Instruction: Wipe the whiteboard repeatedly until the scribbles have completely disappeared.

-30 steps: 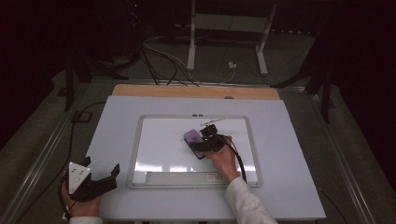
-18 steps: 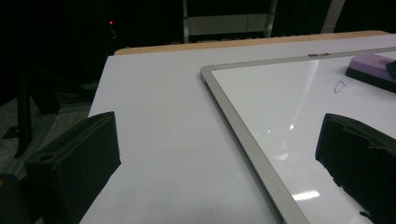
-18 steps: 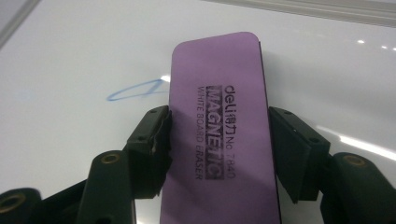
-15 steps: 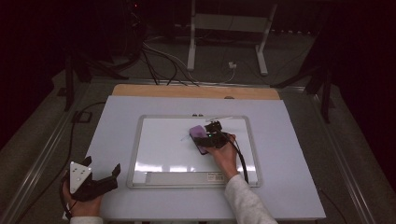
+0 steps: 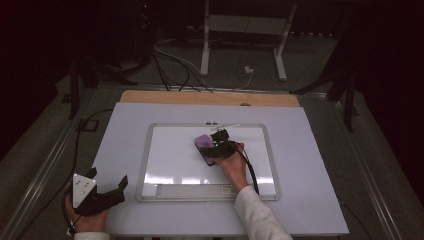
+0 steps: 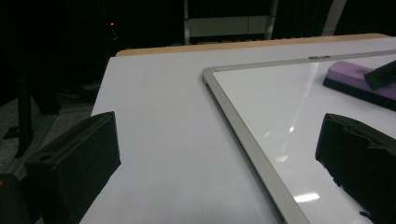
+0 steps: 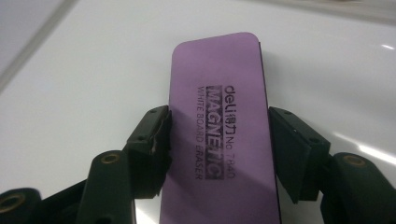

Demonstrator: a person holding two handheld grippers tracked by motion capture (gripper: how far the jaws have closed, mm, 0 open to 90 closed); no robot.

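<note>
A purple magnetic whiteboard eraser lies flat on the whiteboard. My right gripper is shut on it, one pad pressing each long side. In the high view, the eraser and the right gripper are at the board's upper middle, with the hand reaching in from below. My left gripper is held at the table's near left corner, off the board, open with nothing between its jaws. In the left gripper view, the eraser shows far off at the right.
The whiteboard's metal frame lies on a pale sheet covering the table, with a wooden strip at the far edge. A white stand and cables are on the floor beyond. A cable trails from the right gripper.
The right gripper slid the eraser slightly to the right on the board and back left. The left gripper stayed in place.
</note>
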